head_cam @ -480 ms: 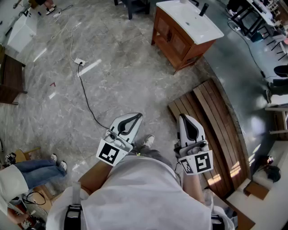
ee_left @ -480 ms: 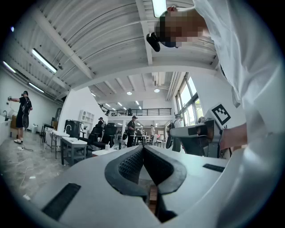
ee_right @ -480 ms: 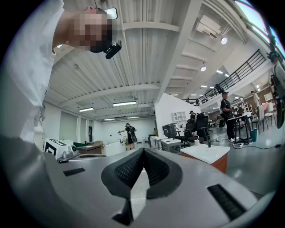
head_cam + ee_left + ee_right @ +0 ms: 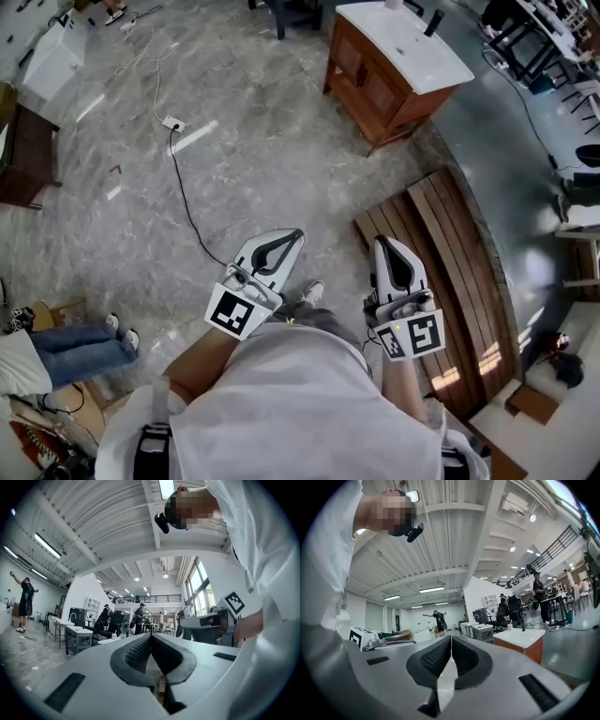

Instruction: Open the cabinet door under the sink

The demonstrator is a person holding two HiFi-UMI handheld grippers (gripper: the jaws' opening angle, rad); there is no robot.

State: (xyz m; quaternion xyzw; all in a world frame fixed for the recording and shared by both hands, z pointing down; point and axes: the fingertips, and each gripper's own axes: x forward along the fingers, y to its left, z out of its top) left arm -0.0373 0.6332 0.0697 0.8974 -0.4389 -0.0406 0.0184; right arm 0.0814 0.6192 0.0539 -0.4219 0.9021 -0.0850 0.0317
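Note:
The wooden sink cabinet (image 4: pixel 373 84) with a white basin top (image 4: pixel 412 45) stands far ahead at the top right of the head view, its doors closed. It also shows at the right of the right gripper view as the cabinet (image 4: pixel 524 646). My left gripper (image 4: pixel 298 234) and right gripper (image 4: pixel 382 244) are held level close to my body, well short of the cabinet. Both are shut with nothing between the pads. In the left gripper view the left gripper (image 4: pixel 151 634) has its jaws meeting at the tips.
A black cable (image 4: pixel 183 202) with a white socket (image 4: pixel 171 123) trails over the grey marble floor. A wooden slatted platform (image 4: pixel 450 272) lies to my right. A dark table (image 4: pixel 23 155) stands at left, a person's legs (image 4: pixel 80 347) at lower left. Desks and people fill the background.
The view has shifted slightly, so the cabinet sits a touch further right and lower. Both grippers stay shut in about the same place.

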